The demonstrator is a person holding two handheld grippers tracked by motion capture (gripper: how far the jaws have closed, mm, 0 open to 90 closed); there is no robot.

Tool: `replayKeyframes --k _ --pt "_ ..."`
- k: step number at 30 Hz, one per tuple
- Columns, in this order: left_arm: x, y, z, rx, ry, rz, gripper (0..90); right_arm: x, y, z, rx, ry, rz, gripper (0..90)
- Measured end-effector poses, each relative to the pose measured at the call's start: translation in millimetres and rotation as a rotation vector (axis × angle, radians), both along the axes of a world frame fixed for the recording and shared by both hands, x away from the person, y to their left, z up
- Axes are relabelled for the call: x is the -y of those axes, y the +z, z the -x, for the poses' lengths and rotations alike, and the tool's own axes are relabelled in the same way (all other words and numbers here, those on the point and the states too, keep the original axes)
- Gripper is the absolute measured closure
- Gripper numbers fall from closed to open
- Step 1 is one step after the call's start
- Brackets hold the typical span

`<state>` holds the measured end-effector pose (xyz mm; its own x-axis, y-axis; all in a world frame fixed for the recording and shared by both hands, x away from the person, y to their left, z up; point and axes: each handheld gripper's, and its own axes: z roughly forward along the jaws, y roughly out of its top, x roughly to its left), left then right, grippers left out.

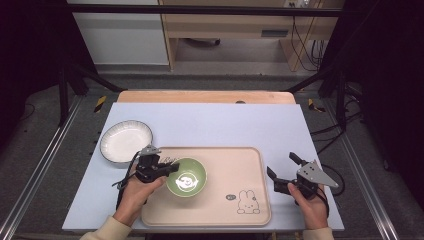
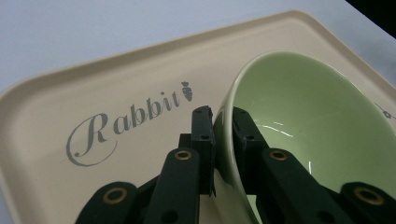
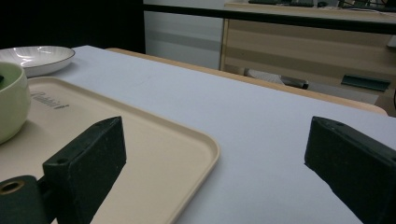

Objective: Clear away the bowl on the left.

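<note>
The green bowl (image 1: 186, 177) is placed on the left part of the beige tray (image 1: 250, 210), and its left rim is gripped by the jaws of the left gripper (image 1: 172, 169). The right gripper (image 1: 281, 169) is held just right of the tray, jaws wide apart. A white bowl (image 1: 126, 142) is seen on the tabletop (image 1: 225, 125) at far left.

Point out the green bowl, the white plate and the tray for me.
green bowl (image 1: 186, 176): high view, on its inner base.
white plate (image 1: 125, 142): high view, on its bare middle.
tray (image 1: 235, 165): high view, on its bare floor right of the bowl.
</note>
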<state>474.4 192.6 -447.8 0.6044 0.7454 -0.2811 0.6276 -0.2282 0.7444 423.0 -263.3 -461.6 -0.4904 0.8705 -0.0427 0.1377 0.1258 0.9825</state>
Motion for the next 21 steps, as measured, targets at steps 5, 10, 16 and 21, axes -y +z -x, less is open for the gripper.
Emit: replayKeyframes --k 5,10,16,21 --pt "-0.3 -0.3 -0.3 -0.004 -0.001 0.001 81.7 -0.1 -0.1 -0.2 0.001 0.001 0.002 5.5" --pt "-1.5 -1.6 -1.7 -0.014 -0.009 0.004 81.8 -0.1 -0.2 -0.2 0.001 0.001 0.001 5.5" --pt "-2.8 -3.6 -3.0 -0.024 -0.018 0.01 82.0 -0.4 -0.1 0.0 -0.002 0.002 0.003 5.5" --pt "-2.7 -4.5 -3.3 -0.035 -0.025 0.006 82.1 -0.4 -0.1 0.0 -0.001 0.002 0.002 5.5"
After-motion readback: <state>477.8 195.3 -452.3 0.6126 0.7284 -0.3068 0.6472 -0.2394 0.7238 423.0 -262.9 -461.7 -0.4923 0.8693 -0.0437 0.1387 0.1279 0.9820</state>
